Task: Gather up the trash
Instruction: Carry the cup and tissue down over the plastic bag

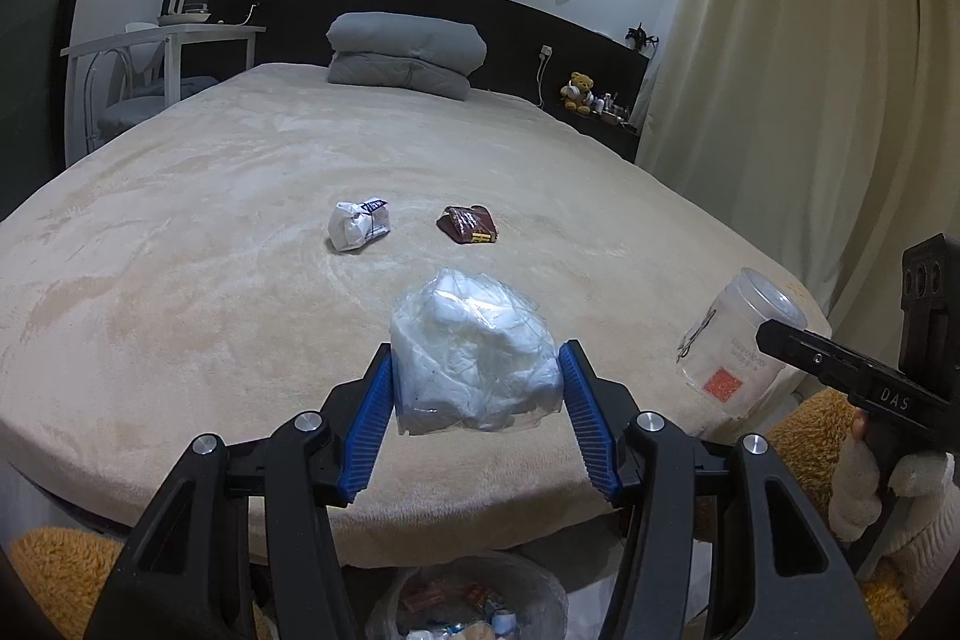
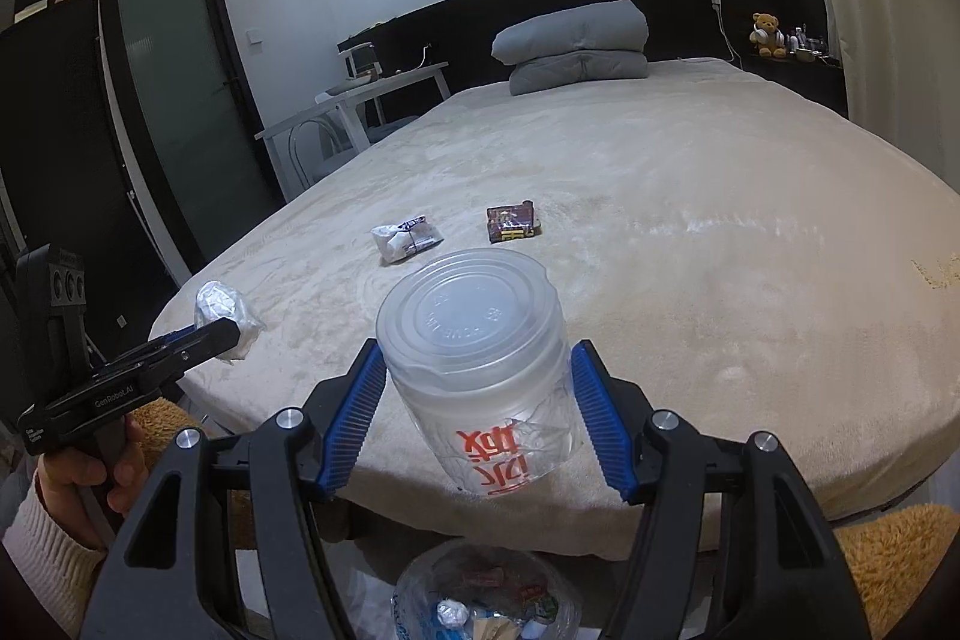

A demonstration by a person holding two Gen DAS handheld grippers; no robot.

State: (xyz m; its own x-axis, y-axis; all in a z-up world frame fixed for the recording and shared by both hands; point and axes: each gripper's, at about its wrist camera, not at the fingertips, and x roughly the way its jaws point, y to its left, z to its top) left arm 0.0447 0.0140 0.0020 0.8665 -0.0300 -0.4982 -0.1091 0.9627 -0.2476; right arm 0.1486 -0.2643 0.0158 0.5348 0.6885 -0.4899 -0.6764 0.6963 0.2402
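Note:
My left gripper (image 1: 477, 370) is shut on a crumpled clear plastic bag (image 1: 474, 358) with white paper inside, held above the bed's near edge; the bag also shows in the right wrist view (image 2: 225, 313). My right gripper (image 2: 477, 376) is shut on a clear plastic cup (image 2: 480, 358) with red lettering, lid facing forward; the cup also shows in the left wrist view (image 1: 735, 340). On the beige bed (image 1: 240, 220) lie a crumpled white wrapper (image 1: 359, 224) and a dark brown snack wrapper (image 1: 469, 224). A trash bin (image 1: 468, 604) lined with a clear bag sits below, holding trash.
A folded grey duvet (image 1: 405, 55) lies at the head of the bed. A white desk (image 1: 174, 40) and chair stand at the left, cream curtains (image 1: 798, 70) at the right. An orange fluffy rug (image 2: 888, 562) covers the floor by the bin (image 2: 486, 598).

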